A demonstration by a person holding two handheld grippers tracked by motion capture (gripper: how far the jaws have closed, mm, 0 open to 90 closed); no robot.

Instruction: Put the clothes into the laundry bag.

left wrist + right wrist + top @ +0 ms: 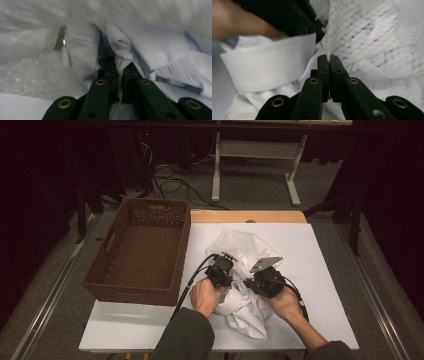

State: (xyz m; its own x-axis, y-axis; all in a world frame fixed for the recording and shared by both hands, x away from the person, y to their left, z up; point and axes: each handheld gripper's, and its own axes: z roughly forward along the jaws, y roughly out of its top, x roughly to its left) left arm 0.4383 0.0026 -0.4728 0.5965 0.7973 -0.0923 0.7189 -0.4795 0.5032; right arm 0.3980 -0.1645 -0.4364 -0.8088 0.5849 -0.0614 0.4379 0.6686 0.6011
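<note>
A white garment (pixel 240 270) lies crumpled on the white table (pixel 320 270), just right of a brown basket (pixel 140 250). The person's left gripper (pixel 220 270) has its jaws clamped on a fold of plain fabric (pixel 122 62), which runs up between them. The right gripper (pixel 265 280), close beside it, is pinched tight on the cloth where a lacy panel (pixel 372 42) meets the plain cuff (pixel 269 65).
</note>
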